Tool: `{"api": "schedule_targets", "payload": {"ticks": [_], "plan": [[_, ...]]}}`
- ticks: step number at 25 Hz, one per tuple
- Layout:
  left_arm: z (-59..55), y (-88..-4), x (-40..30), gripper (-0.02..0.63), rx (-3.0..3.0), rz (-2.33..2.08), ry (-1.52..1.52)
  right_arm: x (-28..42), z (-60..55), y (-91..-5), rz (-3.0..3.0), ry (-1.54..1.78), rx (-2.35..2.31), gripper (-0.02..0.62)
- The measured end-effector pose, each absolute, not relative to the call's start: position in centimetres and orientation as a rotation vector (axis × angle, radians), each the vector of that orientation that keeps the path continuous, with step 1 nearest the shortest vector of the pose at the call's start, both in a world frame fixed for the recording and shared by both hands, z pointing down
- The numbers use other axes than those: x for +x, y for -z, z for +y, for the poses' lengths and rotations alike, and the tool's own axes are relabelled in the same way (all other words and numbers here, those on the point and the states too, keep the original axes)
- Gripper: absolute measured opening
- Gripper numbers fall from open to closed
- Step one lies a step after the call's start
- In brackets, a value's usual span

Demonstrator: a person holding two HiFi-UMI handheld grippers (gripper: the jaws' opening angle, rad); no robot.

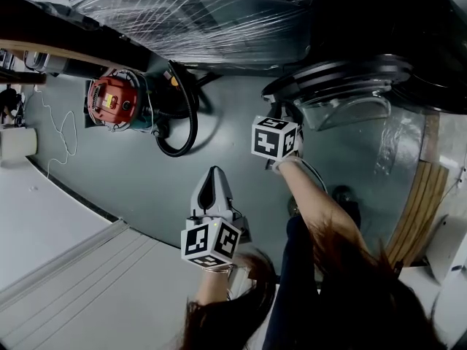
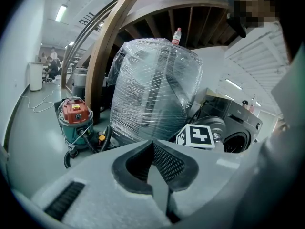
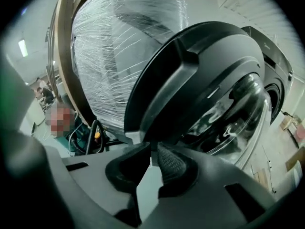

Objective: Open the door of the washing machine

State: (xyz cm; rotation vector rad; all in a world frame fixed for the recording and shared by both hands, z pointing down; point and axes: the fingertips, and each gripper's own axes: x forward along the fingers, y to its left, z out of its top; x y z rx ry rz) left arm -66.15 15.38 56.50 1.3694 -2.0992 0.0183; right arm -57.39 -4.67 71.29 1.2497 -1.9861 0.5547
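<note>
In the head view the marker cube (image 1: 275, 138) on your right tongs (image 3: 153, 150) covers their tips, so you see no contact there. The washing machine (image 1: 394, 20) sinks into shadow at the far right and the top edge cuts it off, as it cuts the wrapped load (image 1: 182, 6). In the right gripper view the door (image 3: 200, 80) hides most of the machine's front. Far left, the people (image 2: 50, 65) are too small to make out, as is the label on the bottle (image 2: 177, 35).

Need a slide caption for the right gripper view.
Right gripper clamps the rim of the swung-open washing machine door, film-wrapped load behind.
</note>
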Motion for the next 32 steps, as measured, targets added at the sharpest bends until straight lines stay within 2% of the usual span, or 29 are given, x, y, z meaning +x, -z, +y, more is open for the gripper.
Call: {"api": "schedule_targets", "payload": {"ticks": [20, 32], "plan": [[13.6, -55.0, -63.4, 0.012, 1.455, -2.06, 0.001, -53.5, -3.5, -68.4, -2.049, -0.446, 1.165, 0.041], [13.3, -51.7, -54.7, 0.012, 1.551, -2.015, -0.009, -43.1, -2.0, -64.8, -2.059, -0.483, 1.167, 0.029]]}}
